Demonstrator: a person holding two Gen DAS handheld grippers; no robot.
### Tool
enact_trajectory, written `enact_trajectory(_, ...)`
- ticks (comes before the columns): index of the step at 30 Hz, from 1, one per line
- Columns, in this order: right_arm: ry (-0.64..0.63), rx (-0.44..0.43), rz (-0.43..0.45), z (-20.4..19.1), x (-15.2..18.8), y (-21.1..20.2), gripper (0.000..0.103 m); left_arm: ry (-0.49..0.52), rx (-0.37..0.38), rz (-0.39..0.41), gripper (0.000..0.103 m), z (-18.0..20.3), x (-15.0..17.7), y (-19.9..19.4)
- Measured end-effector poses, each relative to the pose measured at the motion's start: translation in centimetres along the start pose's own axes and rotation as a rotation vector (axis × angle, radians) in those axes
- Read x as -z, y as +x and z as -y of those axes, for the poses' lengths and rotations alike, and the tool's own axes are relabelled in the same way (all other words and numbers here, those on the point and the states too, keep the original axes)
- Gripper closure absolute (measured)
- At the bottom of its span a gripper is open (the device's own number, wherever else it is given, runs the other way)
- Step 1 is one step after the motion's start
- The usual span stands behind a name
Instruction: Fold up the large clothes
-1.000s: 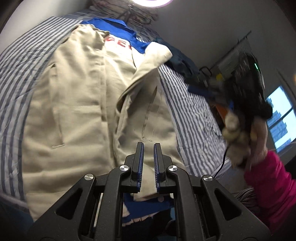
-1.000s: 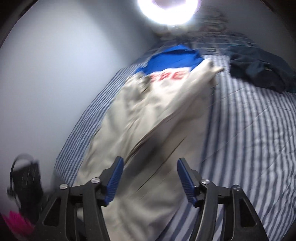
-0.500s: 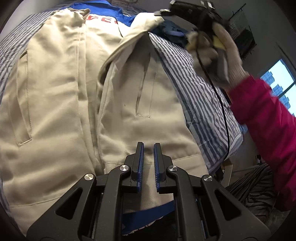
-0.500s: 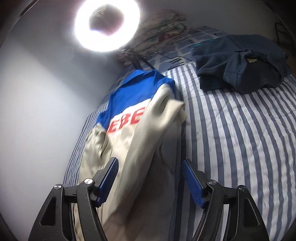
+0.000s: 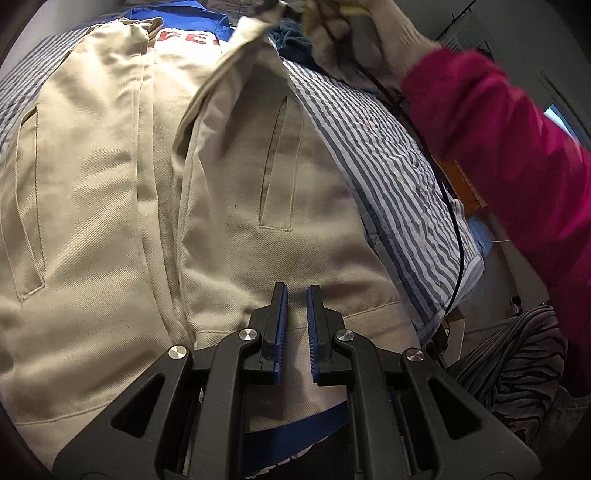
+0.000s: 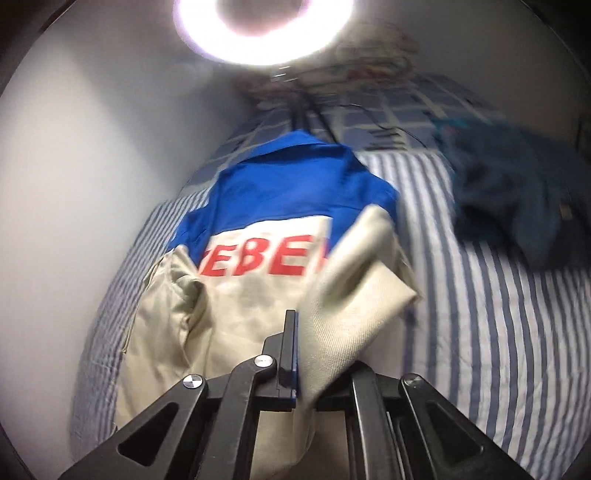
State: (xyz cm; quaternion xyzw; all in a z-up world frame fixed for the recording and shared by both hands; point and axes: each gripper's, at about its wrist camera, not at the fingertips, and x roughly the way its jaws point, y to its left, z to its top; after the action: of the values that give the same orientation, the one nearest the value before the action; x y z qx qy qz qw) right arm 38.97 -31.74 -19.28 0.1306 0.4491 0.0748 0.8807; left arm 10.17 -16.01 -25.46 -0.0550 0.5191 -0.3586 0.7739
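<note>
A beige jacket [image 5: 240,184] with a blue yoke and red letters lies spread on a striped bed. My left gripper [image 5: 296,291] sits at its near hem, shut on the beige fabric that runs between the pads. In the right wrist view the jacket [image 6: 243,302] stretches away from me. There my right gripper [image 6: 308,326] has its jaws closing tight on a lifted beige flap [image 6: 354,295]; the cloth hides the right finger. The left wrist view shows a gloved hand [image 5: 376,33] holding that flap [image 5: 255,26] up at the jacket's far right corner.
The blue-and-white striped sheet [image 6: 498,332] lies bare to the right of the jacket. A dark blue garment [image 6: 517,206] is heaped at the far right. A ring light [image 6: 262,33] glares beyond the bed's head. A white wall [image 6: 92,166] borders the left side. A pink sleeve [image 5: 498,147] crosses the right.
My right gripper travelled up the jacket towards its blue yoke and went from wide open to shut on the beige flap. My left gripper sank closer to the hem, still shut.
</note>
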Motion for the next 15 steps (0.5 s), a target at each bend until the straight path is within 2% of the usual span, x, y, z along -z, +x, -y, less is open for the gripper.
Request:
enact_trajectory(7,-0.198,0.031,-0.097,-7.1,-0.9,6.8,0.101,0.001,0.002,-0.008,0.096,0.1,-0.1,0.4)
enact_trajectory(8,-0.205,0.014,-0.136,-7.6,-0.7,8.6,0.099,0.003,0.002,-0.008,0.096,0.2,-0.1,0.5)
enact_trajectory(9,-0.196,-0.010,-0.177,-7.9,-0.5,10.0,0.089,0.008,0.000,-0.009,0.096,0.2,-0.2,0.6)
enact_trajectory(10,-0.185,-0.020,-0.210,-8.1,-0.4,11.1,0.071,0.014,-0.003,-0.008,0.096,0.2,-0.2,0.6)
enact_trajectory(12,-0.184,-0.017,-0.224,-8.6,-0.3,11.7,0.069,0.020,-0.007,-0.006,0.096,0.3,-0.2,0.7)
enact_trajectory(15,-0.168,-0.111,-0.174,-7.8,-1.0,9.0,0.068,0.021,-0.004,-0.004,0.095,0.4,0.0,0.7)
